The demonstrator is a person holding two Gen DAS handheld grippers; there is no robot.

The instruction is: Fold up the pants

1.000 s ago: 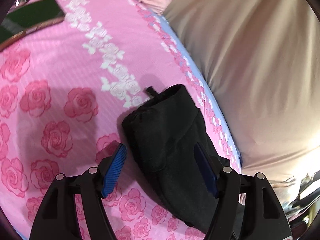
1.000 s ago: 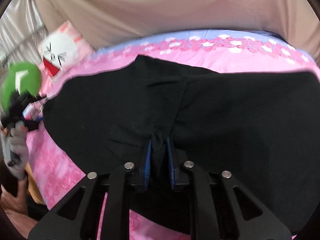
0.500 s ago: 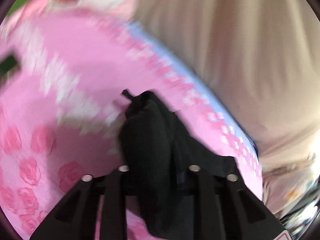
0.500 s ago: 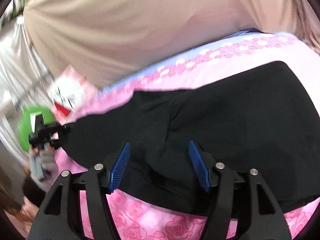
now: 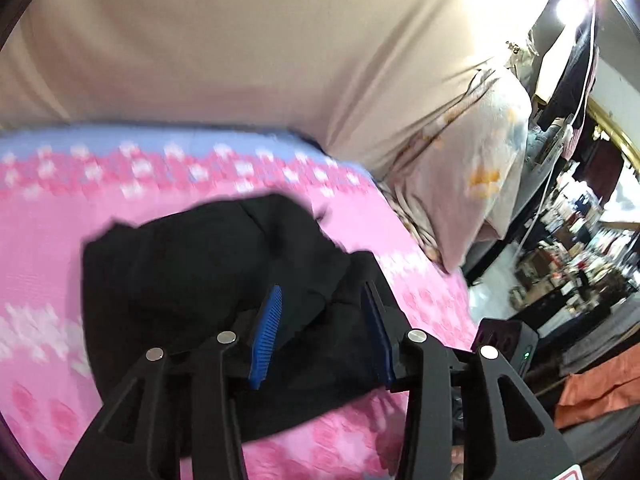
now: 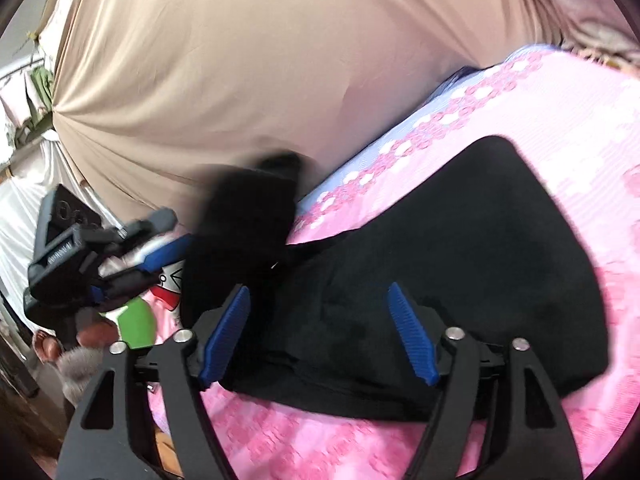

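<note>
Matt black cloth pants (image 6: 460,240); pink printed cloth bedsheet (image 5: 48,248).

My pants (image 6: 460,248) are plain black. Bedsheet (image 5: 48,248) is pink w/ darker pink roses, white flowers & a light blue edge. Curtain (image 6: 240,60) is beige. My gripper pads (image 6: 412,336) are blue.
</note>
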